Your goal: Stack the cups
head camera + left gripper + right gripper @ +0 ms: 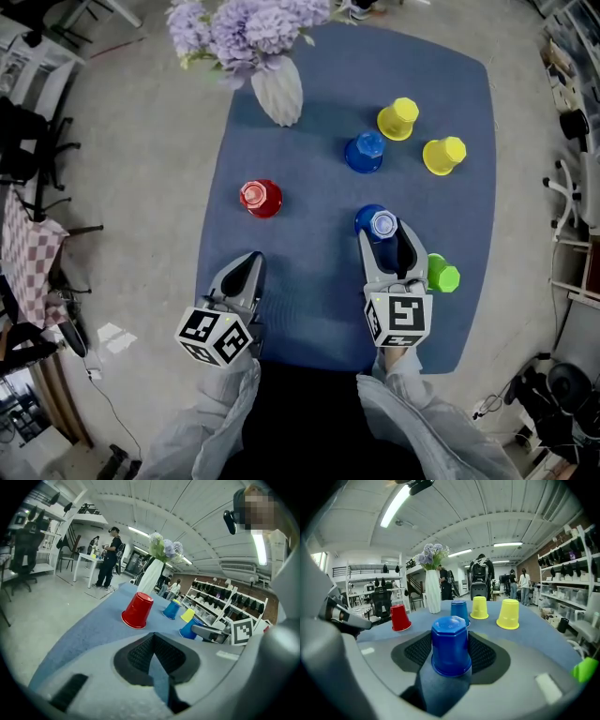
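Several upturned plastic cups stand on a blue mat (pixel 319 272). My right gripper (pixel 382 231) is low over the mat with its jaws on either side of a blue cup (pixel 376 223) (pixel 450 644), the pads against its walls. That cup rests upside down on the mat. A second blue cup (pixel 365 151) (pixel 459 612), two yellow cups (pixel 398 119) (pixel 443 155), a red cup (pixel 260 198) (pixel 138 610) and a green cup (pixel 442 275) stand apart. My left gripper (pixel 248 265) (pixel 153 637) hovers near the mat's front left, shut and empty, well short of the red cup.
A white ribbed vase (pixel 277 89) of purple flowers stands at the mat's far left corner. Grey floor surrounds the mat. Chairs and shelving line the room's edges, and people stand far off in both gripper views.
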`<control>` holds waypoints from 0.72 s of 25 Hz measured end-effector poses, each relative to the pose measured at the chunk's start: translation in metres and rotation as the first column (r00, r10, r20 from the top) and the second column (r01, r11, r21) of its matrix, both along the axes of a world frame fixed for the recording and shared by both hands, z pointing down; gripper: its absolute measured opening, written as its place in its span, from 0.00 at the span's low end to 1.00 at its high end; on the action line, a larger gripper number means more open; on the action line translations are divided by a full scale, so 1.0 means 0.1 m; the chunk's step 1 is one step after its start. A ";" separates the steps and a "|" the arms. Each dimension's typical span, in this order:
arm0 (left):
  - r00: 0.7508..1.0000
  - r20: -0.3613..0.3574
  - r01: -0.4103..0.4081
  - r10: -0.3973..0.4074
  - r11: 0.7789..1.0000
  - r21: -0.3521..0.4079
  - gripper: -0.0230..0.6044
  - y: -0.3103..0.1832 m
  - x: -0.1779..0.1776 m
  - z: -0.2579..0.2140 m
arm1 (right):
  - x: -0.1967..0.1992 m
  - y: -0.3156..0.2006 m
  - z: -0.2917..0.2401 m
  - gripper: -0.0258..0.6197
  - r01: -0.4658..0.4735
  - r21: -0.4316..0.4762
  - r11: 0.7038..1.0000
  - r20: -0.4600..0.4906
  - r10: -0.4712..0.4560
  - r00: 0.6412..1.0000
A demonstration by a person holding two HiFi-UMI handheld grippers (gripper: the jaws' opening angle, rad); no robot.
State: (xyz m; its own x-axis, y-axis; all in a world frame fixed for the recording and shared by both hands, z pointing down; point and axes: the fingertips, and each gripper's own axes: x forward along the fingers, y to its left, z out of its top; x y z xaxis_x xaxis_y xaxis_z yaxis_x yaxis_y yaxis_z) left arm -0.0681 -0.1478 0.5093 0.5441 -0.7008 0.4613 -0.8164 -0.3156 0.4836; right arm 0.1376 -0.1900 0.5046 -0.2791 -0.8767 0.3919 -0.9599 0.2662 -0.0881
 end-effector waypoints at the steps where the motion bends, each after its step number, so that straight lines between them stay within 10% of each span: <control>1: 1.000 -0.002 -0.001 0.001 1.000 0.001 0.03 0.00 0.00 0.00 | 0.00 0.00 0.00 0.42 -0.002 -0.001 1.000 0.001 0.002 1.000; 18: 0.998 -0.038 -0.047 0.051 0.995 0.092 0.03 0.29 -0.23 -0.33 | -0.25 0.45 -0.50 0.42 -0.001 0.072 0.997 -0.067 0.006 0.998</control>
